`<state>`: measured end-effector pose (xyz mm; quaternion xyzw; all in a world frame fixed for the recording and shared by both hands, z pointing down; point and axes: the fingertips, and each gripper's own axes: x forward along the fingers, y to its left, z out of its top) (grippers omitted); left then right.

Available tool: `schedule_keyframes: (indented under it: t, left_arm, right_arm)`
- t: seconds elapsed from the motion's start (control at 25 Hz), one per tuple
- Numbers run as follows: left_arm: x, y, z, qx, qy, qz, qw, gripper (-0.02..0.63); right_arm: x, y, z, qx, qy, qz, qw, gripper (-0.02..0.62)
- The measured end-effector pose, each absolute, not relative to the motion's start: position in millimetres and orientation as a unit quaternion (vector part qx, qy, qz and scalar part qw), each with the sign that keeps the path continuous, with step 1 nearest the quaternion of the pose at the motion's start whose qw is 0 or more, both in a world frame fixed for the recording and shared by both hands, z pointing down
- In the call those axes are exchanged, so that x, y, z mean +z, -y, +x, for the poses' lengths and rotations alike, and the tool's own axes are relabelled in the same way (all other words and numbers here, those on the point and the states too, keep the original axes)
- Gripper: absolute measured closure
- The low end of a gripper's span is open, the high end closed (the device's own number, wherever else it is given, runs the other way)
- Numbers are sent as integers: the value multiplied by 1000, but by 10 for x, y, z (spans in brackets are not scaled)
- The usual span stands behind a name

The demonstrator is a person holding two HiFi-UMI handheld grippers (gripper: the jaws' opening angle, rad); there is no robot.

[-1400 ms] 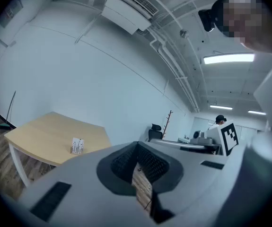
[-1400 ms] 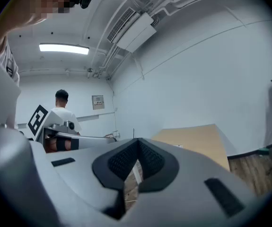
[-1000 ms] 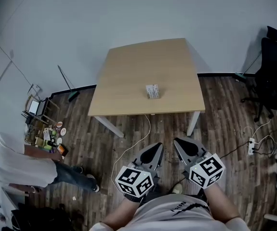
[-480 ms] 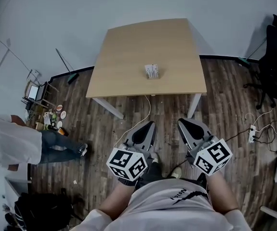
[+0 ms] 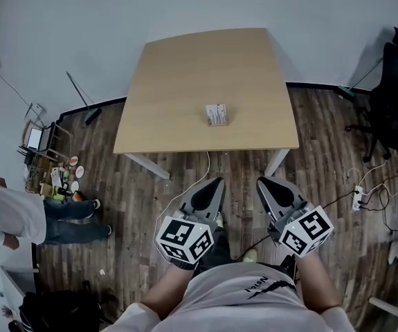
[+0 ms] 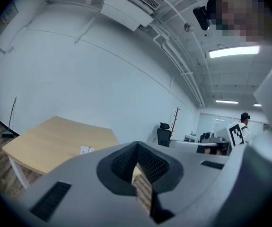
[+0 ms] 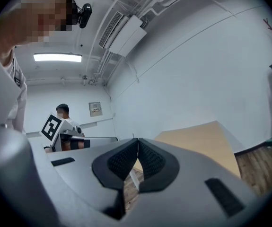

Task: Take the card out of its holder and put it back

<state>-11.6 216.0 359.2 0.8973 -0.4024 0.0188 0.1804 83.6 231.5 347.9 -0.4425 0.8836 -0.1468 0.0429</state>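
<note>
Standing on the table (image 5: pixel 185 75) near its front edge, about midway along, the holder (image 5: pixel 217 114) is a small pale upright block with dark print; the card cannot be told apart from it. Both claws are well apart from it, low over the wood floor (image 5: pixel 150 192) against the person's body. Left gripper (image 5: pixel 216 181): jaws together, nothing between them. Right gripper (image 5: pixel 262 181): jaws together, nothing between them. A black chair (image 5: pixel 392 95) stands off to the right.
</note>
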Motion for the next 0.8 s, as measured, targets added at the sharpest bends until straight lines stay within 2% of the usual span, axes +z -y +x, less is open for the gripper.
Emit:
schedule_keyframes:
  t: [0.52, 0.8]
  left_arm:
    - [3848, -481, -626, 39, 352, 917, 185, 592]
    - [4032, -14, -683, 36, 337, 921, 192, 592]
  right_arm:
    - [3710, -691, 186, -147, -877, -456, 22, 581]
    - [4022, -264, 249, -148, -875, -460, -20, 581]
